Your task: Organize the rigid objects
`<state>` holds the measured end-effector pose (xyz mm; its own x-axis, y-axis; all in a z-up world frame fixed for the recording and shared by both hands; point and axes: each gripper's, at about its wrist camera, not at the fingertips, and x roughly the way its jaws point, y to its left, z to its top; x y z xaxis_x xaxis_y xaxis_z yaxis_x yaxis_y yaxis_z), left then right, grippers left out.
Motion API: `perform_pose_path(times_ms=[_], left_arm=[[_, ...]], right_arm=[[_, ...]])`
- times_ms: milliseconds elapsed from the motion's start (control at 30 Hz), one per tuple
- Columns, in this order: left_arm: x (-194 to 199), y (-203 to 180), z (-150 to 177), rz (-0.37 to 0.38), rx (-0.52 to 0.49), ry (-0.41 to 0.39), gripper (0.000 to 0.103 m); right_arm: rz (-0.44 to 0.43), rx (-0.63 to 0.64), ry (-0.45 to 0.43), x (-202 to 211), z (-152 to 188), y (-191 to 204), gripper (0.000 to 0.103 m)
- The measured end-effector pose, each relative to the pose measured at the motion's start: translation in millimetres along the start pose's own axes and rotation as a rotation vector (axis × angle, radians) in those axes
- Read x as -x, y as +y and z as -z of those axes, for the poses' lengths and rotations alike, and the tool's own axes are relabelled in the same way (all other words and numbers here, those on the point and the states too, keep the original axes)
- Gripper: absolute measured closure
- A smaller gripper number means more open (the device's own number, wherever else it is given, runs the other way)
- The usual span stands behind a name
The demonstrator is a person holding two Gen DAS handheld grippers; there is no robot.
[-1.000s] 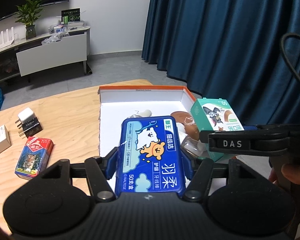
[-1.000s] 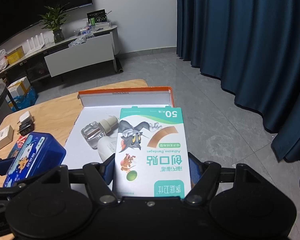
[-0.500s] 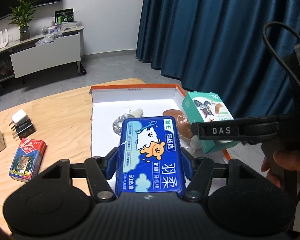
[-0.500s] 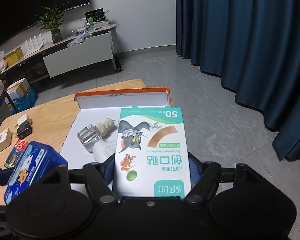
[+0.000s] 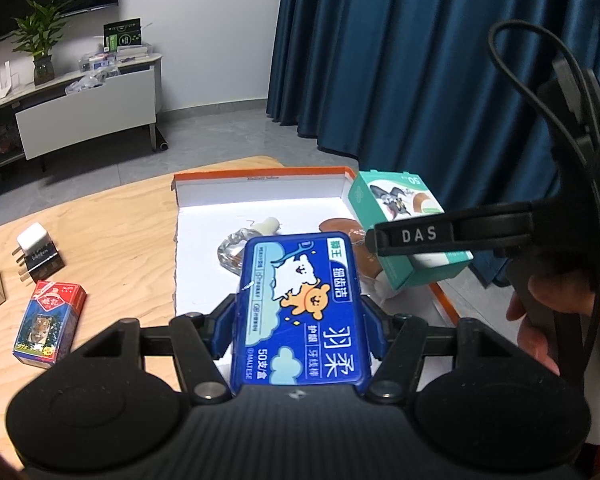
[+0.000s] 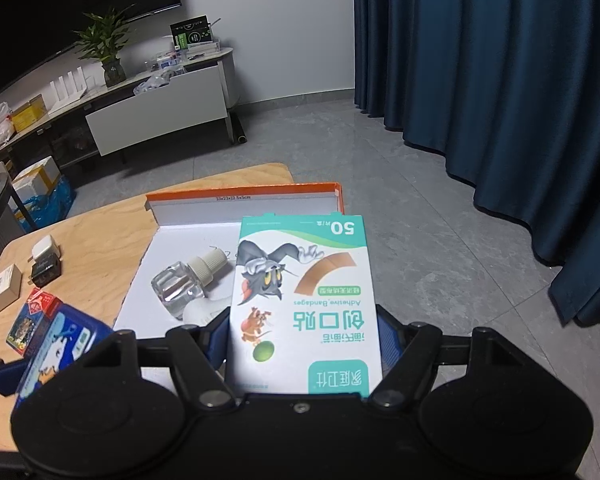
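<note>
A: Item: blue floss case (image 5: 300, 312), pinched lengthwise in left hand-held gripper (image 5: 300, 320)?

B: Yes. Orange-rimmed box (image 5: 260, 178) at twelve o'clock below. Right hand-held gripper (image 6: 304, 344) pinches bandage carton (image 6: 304, 300), likewise over it.

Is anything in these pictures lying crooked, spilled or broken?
Nothing looks spilled or broken. The clear bottle lies on its side, at a slant, in the orange-rimmed box. The red card pack and the chargers sit loose on the table.
</note>
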<state>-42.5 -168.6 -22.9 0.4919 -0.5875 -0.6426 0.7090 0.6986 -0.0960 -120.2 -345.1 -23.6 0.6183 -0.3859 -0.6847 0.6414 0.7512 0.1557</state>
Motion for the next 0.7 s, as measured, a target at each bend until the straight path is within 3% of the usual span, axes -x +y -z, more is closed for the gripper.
perform_pose_path(times_ms=[700], left_arm=[[-12,-11,-3,0.027,-0.029,0.014,0.04]], right_arm=[[-0.022,0.006,-0.002,-22,-25,-3,0.019]])
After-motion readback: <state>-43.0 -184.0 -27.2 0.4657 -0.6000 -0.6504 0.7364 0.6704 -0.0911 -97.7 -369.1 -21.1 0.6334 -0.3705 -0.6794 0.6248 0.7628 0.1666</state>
